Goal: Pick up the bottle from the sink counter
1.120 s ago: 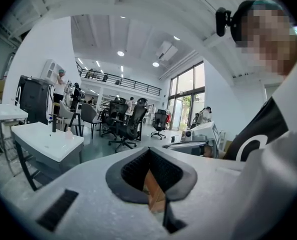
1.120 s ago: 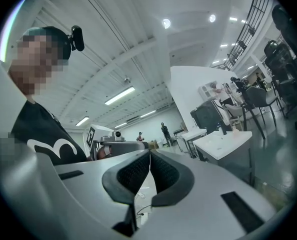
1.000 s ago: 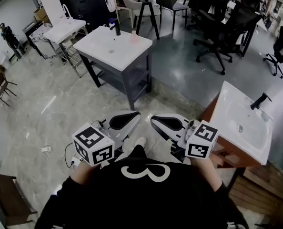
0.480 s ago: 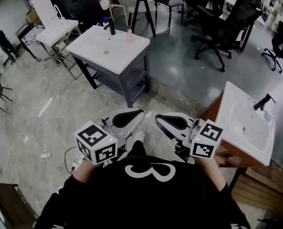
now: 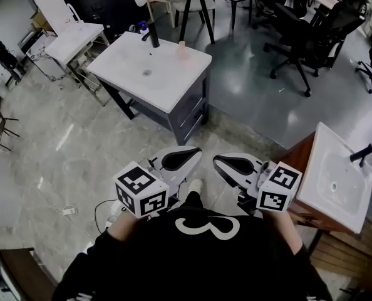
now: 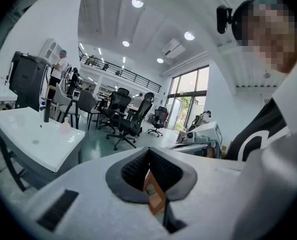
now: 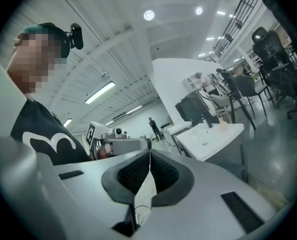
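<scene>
A small pale pink bottle (image 5: 182, 51) stands upright at the far right edge of the white sink counter (image 5: 136, 74), next to a black tap (image 5: 153, 36). It also shows as a tiny pink bottle (image 6: 64, 127) in the left gripper view and as the same bottle (image 7: 221, 125) in the right gripper view. My left gripper (image 5: 185, 158) and right gripper (image 5: 227, 163) are held side by side close to my body, well short of the counter. Both are shut with nothing between the pads. The left gripper (image 6: 148, 151) and right gripper (image 7: 149, 153) each show their pads meeting.
The sink counter sits on a dark cabinet (image 5: 186, 108) over a marble floor. A second white basin on a wooden cabinet (image 5: 335, 177) is close at my right. Office chairs (image 5: 302, 27) stand behind, a white table (image 5: 73, 39) at back left, a person (image 5: 0, 52) far left.
The sink counter has shifted right and slightly nearer in the head view as I move. Both grippers stay shut and side by side.
</scene>
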Motion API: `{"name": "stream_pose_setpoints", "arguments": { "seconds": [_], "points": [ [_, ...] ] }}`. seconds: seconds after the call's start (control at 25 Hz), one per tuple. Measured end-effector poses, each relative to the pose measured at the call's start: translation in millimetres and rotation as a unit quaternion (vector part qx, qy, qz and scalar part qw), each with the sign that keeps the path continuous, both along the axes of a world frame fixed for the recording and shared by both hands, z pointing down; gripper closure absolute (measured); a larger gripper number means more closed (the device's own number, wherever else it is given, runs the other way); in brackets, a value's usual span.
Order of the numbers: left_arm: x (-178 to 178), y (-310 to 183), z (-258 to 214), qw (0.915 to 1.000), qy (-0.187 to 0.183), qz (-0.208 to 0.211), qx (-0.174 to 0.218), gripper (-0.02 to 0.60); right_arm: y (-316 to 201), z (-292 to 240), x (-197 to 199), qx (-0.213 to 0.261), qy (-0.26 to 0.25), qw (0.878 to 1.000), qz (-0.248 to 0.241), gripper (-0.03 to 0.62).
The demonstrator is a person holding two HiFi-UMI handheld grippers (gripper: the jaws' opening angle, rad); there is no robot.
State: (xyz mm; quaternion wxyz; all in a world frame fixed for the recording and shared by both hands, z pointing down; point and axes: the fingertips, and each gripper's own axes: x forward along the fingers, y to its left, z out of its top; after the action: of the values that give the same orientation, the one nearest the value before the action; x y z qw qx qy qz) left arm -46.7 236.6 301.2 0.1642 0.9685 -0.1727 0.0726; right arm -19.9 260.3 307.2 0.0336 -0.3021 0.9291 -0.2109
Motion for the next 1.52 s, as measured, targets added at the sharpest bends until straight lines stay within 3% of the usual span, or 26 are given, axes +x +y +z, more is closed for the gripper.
{"name": "stream_pose_setpoints", "arguments": {
  "seconds": [0.52, 0.76, 1.08, 1.52],
  "points": [
    [-27, -152, 41, 0.9982, -0.003, -0.012, -0.058, 0.568, -157, 33, -26, -0.052, 0.005, 0.999, -0.002, 0.58],
    [-34, -207, 31, 0.9982, 0.009, -0.007, -0.059, 0.568, -213, 23, -36, -0.058, 0.02, 0.998, 0.0, 0.58],
    [-36, -246, 34, 0.9988, -0.003, -0.008, -0.049, 0.568, -250, 25, -34, -0.051, 0.013, 0.999, 0.008, 0.58],
    [-5, -283, 28, 0.9995, -0.011, -0.011, -0.029, 0.568, -292, 22, 5, -0.039, -0.012, 0.999, 0.015, 0.58]
  ]
}}
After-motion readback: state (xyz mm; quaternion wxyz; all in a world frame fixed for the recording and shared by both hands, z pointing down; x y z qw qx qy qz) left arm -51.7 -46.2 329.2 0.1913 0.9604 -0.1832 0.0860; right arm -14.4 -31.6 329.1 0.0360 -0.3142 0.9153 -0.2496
